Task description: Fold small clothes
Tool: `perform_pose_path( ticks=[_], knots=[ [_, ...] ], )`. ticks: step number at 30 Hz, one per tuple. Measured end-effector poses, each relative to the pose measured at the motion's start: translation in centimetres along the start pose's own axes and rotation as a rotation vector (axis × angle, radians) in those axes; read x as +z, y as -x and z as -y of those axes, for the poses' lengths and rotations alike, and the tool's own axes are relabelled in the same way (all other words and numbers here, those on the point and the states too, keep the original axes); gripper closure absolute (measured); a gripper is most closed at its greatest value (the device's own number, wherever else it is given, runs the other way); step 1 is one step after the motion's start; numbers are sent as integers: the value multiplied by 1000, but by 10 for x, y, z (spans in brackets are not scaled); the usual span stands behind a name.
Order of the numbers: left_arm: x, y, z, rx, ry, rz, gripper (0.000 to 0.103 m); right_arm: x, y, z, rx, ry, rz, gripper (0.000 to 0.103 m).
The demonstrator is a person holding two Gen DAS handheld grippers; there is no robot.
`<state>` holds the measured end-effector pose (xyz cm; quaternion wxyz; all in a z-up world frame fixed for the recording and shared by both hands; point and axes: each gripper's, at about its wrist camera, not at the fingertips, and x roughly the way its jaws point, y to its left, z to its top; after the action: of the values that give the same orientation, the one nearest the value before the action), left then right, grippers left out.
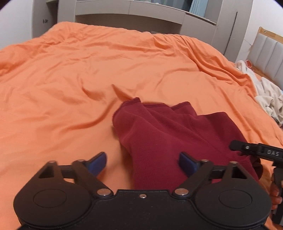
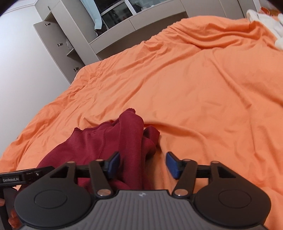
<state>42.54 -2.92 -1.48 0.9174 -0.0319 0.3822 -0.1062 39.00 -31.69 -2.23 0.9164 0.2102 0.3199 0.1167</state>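
A dark red knit garment (image 1: pixel 168 134) (image 2: pixel 99 141) lies crumpled on the orange bed cover (image 1: pixel 88 70) (image 2: pixel 212 88), with its hemmed edges at the far end. My left gripper (image 1: pixel 142 162) is open just above the garment's left side. Its right blue pad is over the cloth and its left pad over bare cover. My right gripper (image 2: pixel 143 164) is open at the garment's right edge, where a fold of cloth runs between the jaws beside the left pad without being pinched. The right gripper's black housing (image 1: pixel 261 153) shows at the left wrist view's right edge.
A pile of white and cream clothes (image 1: pixel 265 95) (image 2: pixel 265 23) lies at the far right of the bed. Grey shelving and cabinets (image 1: pixel 141 10) (image 2: pixel 58 44) stand beyond the bed. A padded headboard (image 1: pixel 268 53) is at the right. Wrinkled orange cover stretches ahead.
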Motion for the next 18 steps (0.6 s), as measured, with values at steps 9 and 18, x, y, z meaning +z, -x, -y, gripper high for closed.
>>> perform_pose_path(
  ticks=[9,18],
  knots=[
    [-7,40,6,81,-50,98,1,-4,37,-24,-37,100,120,0],
    [-37,100,22,141,-100,293,1,-32,99,-51,-68,190,296,0]
  ],
)
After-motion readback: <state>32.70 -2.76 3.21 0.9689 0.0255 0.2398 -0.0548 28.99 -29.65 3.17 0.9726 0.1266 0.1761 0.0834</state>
